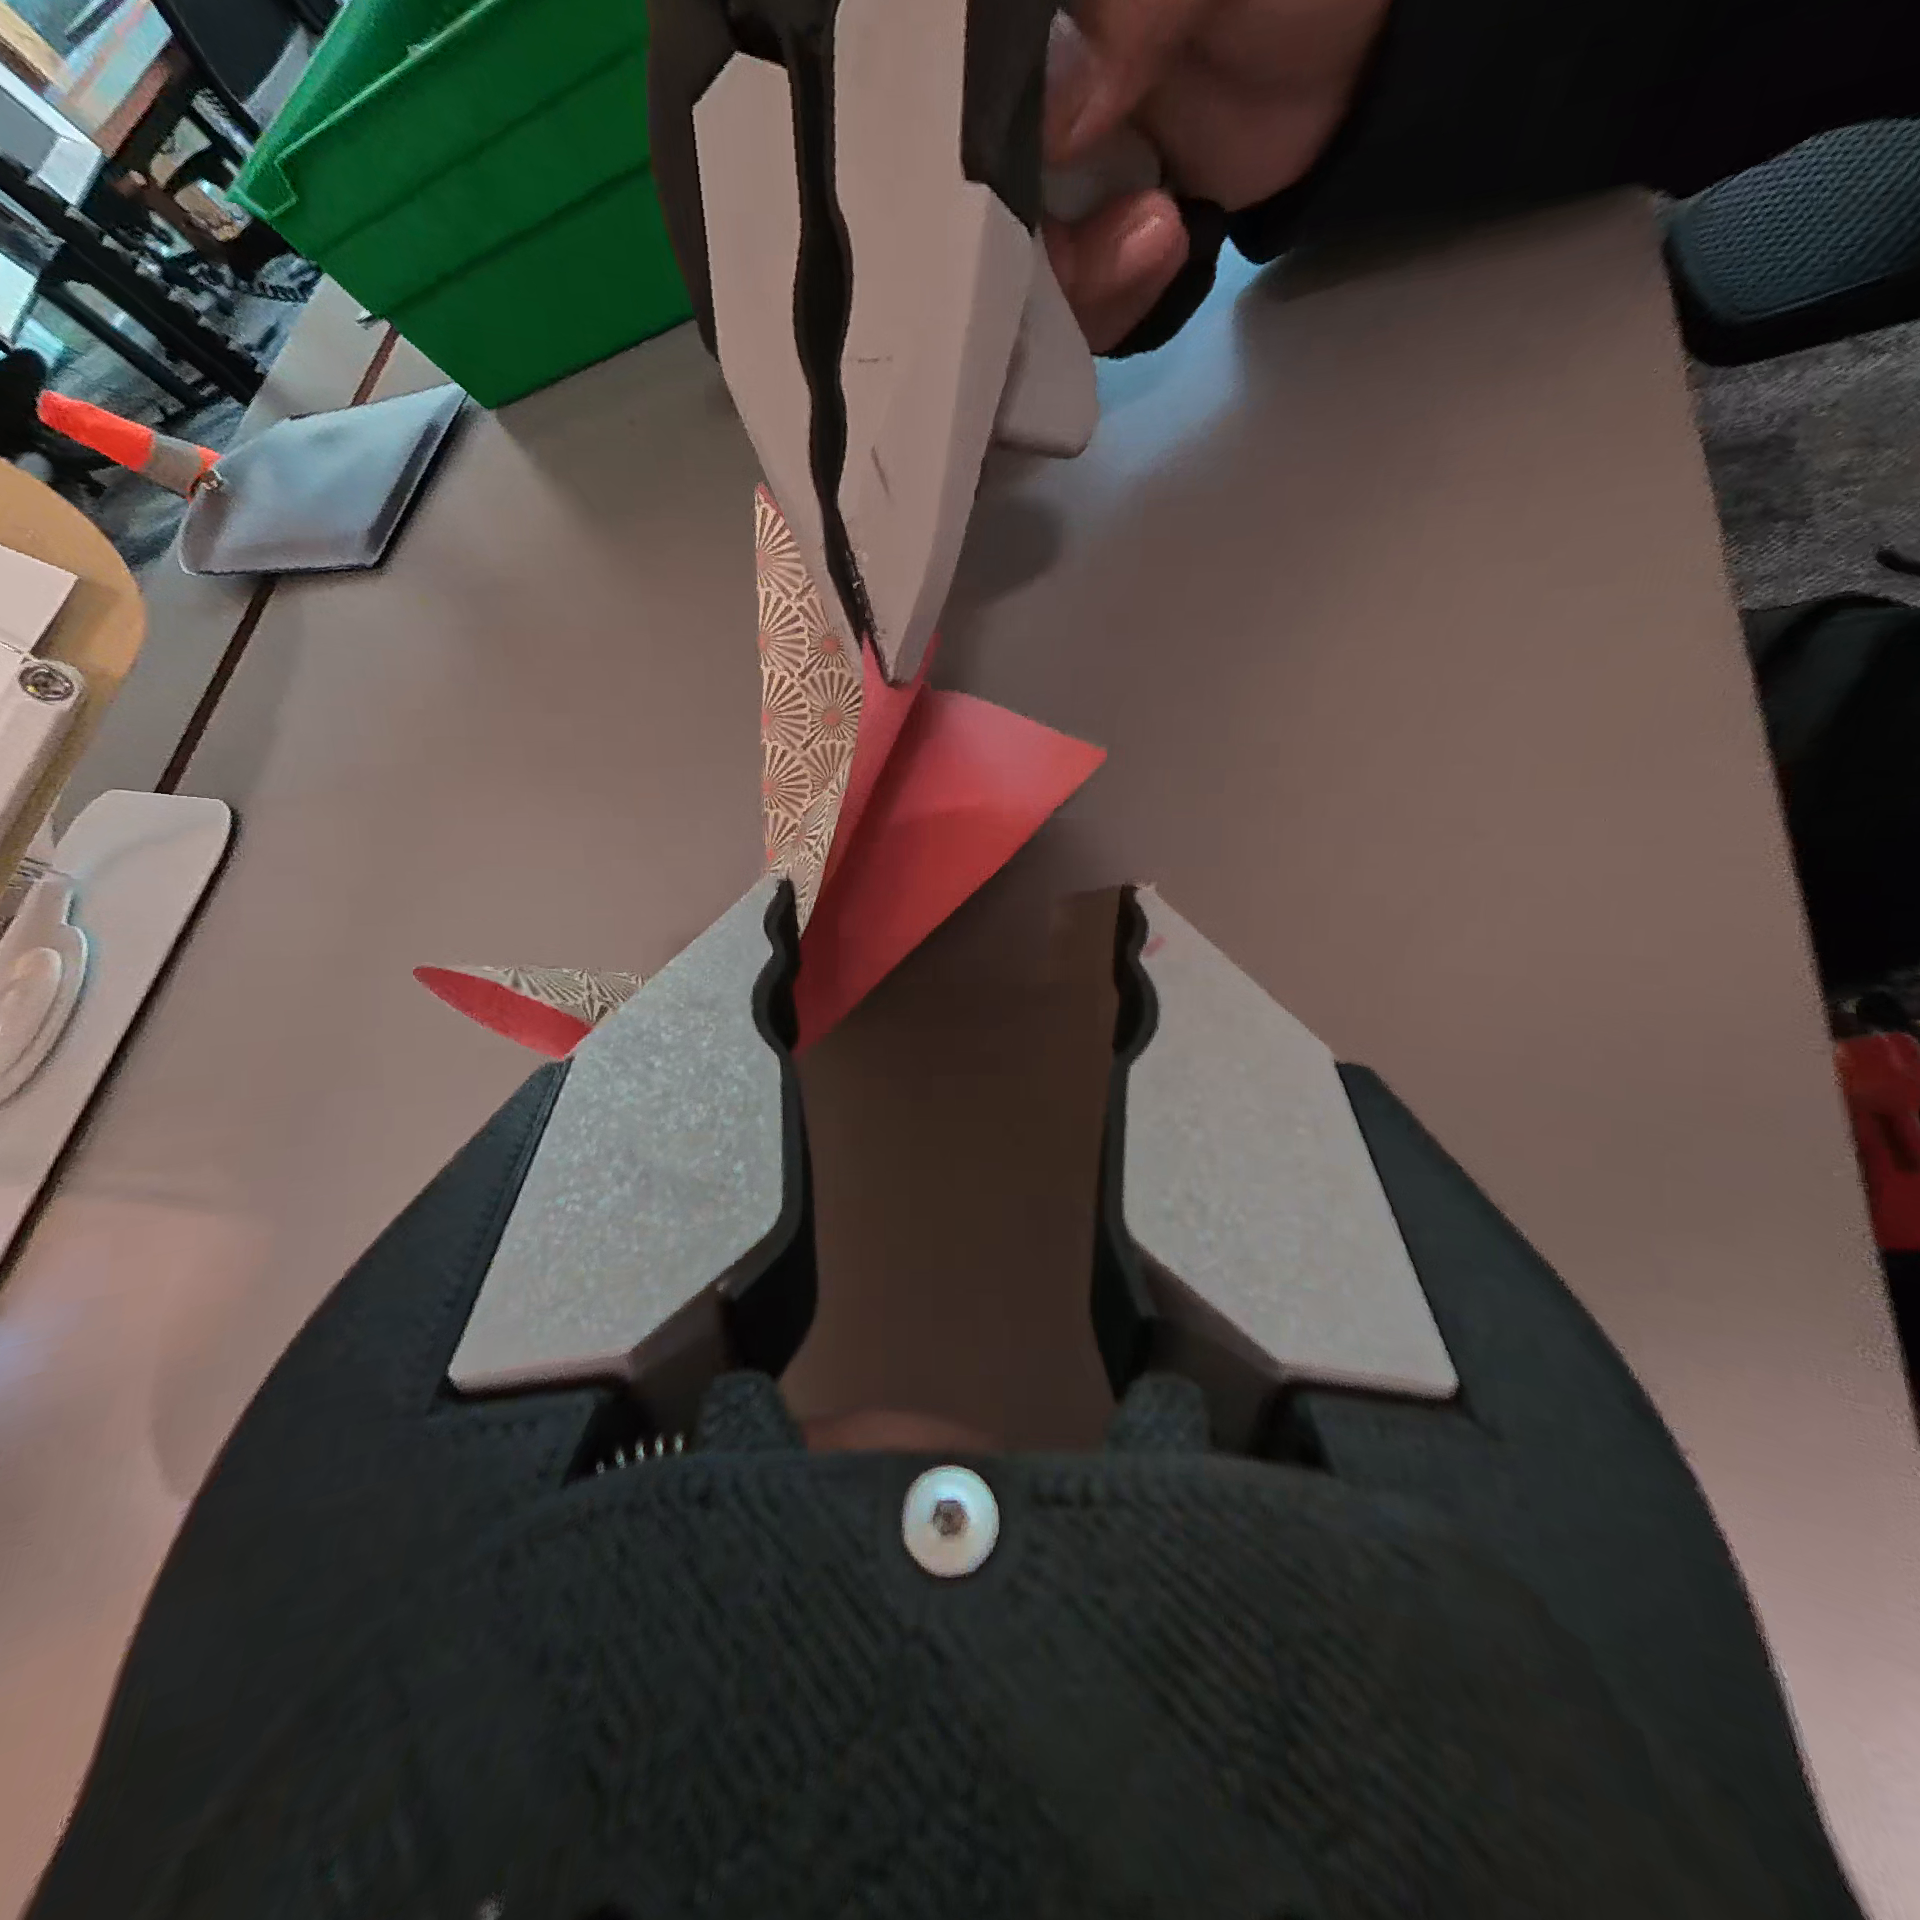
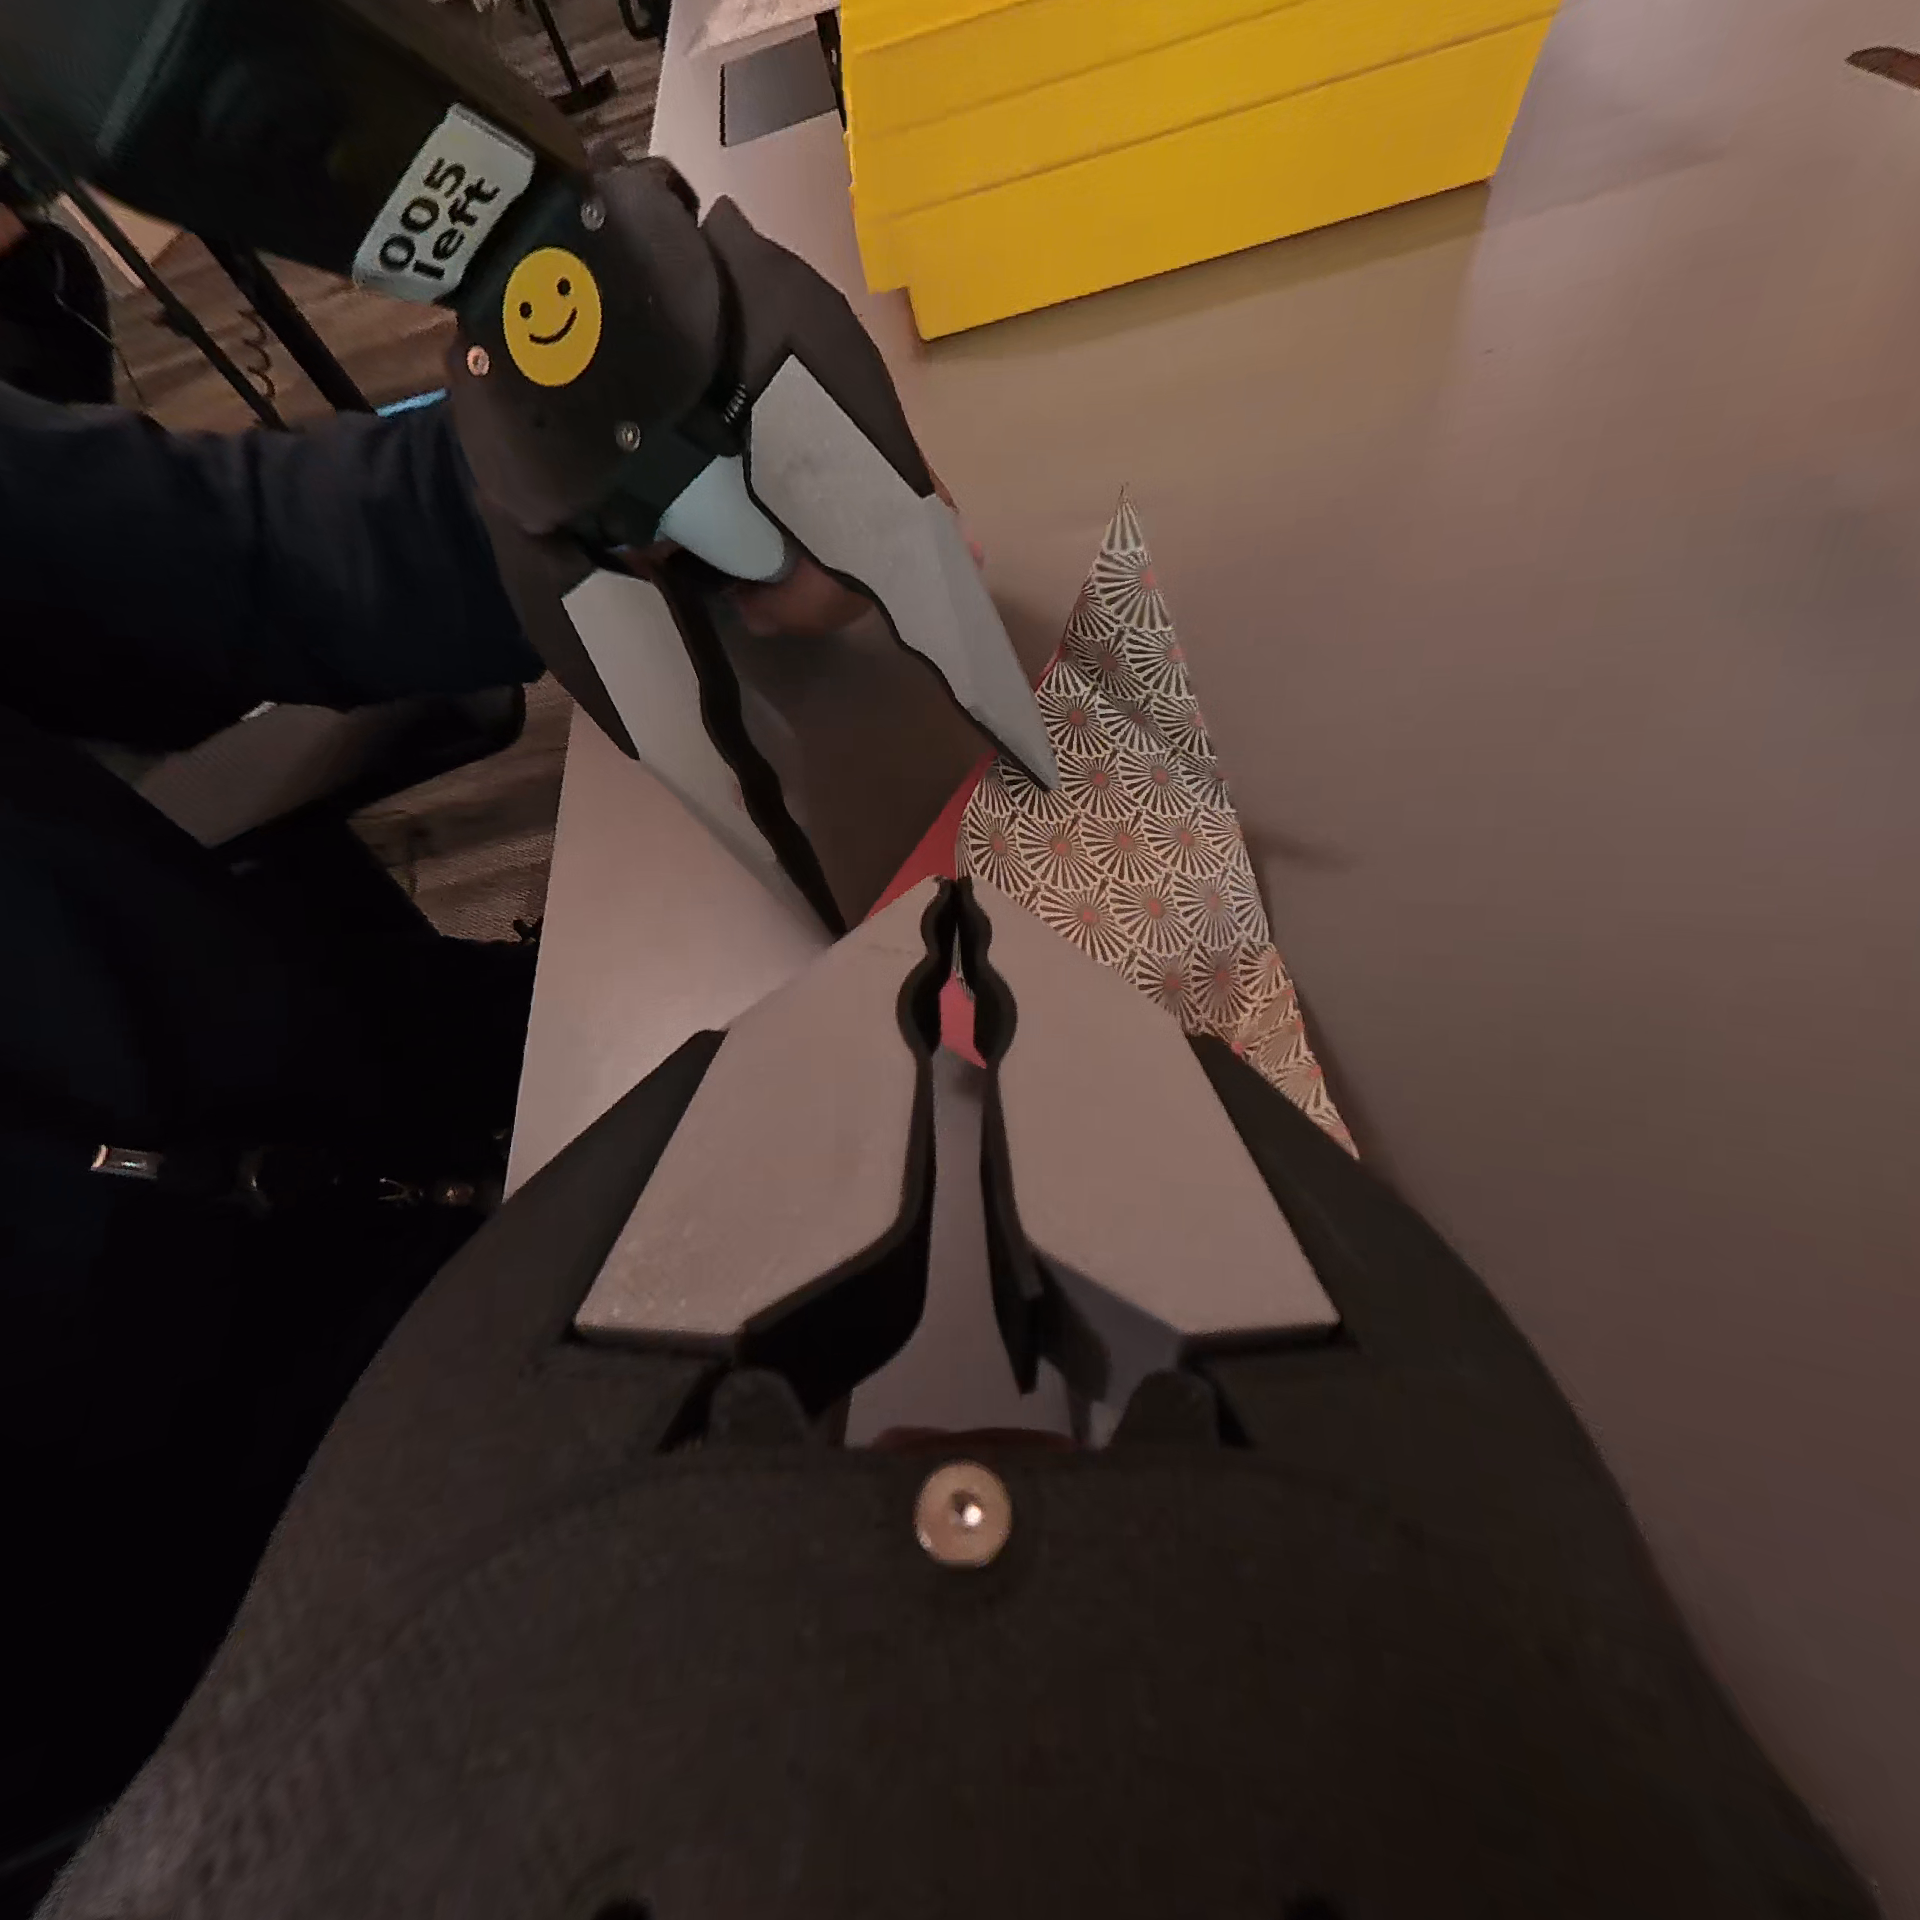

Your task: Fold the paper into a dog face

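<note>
Mid-fold: right gripper (image 2: 958,883) clamped on a raised flap of the paper (image 2: 1132,831), which sits on the table (image 2: 1558,935). Left gripper (image 1: 956,894) spread wide, one finger touching the paper. Next, probably: lay flap flat, press crease.

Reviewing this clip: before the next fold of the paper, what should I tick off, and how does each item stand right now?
1. Right gripper shut on the paper: ok.
2. Left gripper open, ready to press or pinch: ok.
3. Left gripper's finger touching the patterned side: ok.
4. Paper lying flat on the table: not ok, one flap stands up.
5. Crease sharp and corners aligned: cannot tell.
6. Green bin and yellow bin apart from the paper: ok.
</note>
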A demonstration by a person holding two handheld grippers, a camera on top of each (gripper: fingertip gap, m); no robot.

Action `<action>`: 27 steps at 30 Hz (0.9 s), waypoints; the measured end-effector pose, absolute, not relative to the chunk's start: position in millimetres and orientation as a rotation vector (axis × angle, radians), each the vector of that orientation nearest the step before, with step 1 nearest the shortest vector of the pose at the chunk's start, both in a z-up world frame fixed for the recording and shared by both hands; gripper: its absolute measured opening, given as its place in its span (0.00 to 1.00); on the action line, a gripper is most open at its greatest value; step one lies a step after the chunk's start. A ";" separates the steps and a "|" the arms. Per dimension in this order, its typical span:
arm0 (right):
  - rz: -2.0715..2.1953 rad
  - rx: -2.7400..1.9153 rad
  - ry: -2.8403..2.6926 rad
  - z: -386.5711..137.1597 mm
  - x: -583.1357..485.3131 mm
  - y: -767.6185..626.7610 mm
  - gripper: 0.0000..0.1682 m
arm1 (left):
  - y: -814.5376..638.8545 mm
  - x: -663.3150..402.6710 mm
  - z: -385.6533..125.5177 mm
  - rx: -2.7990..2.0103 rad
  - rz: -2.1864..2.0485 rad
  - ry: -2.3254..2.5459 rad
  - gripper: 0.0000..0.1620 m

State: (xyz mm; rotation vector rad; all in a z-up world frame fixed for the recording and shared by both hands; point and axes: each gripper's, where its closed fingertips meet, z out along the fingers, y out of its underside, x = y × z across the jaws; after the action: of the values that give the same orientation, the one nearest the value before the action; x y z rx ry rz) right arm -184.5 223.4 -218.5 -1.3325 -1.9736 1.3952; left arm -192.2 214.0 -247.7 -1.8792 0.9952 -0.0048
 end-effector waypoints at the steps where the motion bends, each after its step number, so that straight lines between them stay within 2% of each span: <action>1: 1.408 -1.340 -1.972 -218.7 -184.1 223.5 0.00 | 215.8 -193.0 -249.3 -1.877 0.023 1.002 0.37; 8: 1.506 -1.373 -1.958 -215.4 -180.6 224.4 0.00 | 226.4 -200.1 -249.6 -1.798 0.254 1.045 0.34; 10: 1.531 -1.363 -1.963 -213.7 -179.3 222.5 0.00 | 226.6 -197.4 -249.2 -1.779 0.260 1.056 0.26; 12: 1.557 -1.339 -1.985 -213.0 -176.8 217.2 0.00 | 227.9 -196.9 -249.6 -1.783 0.259 1.053 0.12; 14: 1.583 -1.304 -2.027 -213.0 -173.2 208.9 0.08 | 227.8 -195.6 -249.8 -1.802 0.213 1.034 0.00; 16: 1.579 -1.258 -2.073 -214.1 -168.7 201.2 0.22 | 225.8 -193.5 -250.5 -1.846 0.097 0.992 0.00; 17: 1.560 -1.226 -2.098 -215.2 -166.0 197.8 0.26 | 224.5 -193.4 -250.5 -1.866 0.036 0.966 0.00; 20: 1.389 -1.157 -2.116 -223.2 -165.8 200.1 0.27 | 221.9 -196.5 -247.6 -1.885 -0.066 0.912 0.00; 27: 1.200 -1.153 -2.063 -228.7 -181.8 207.7 0.21 | 216.3 -193.1 -243.7 -1.875 -0.163 0.908 0.00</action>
State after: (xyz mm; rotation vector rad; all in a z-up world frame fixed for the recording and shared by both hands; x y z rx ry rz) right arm -181.8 207.7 -228.7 -1.1525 -2.0628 1.2005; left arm -193.1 216.3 -243.7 -1.8754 0.9078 -0.1635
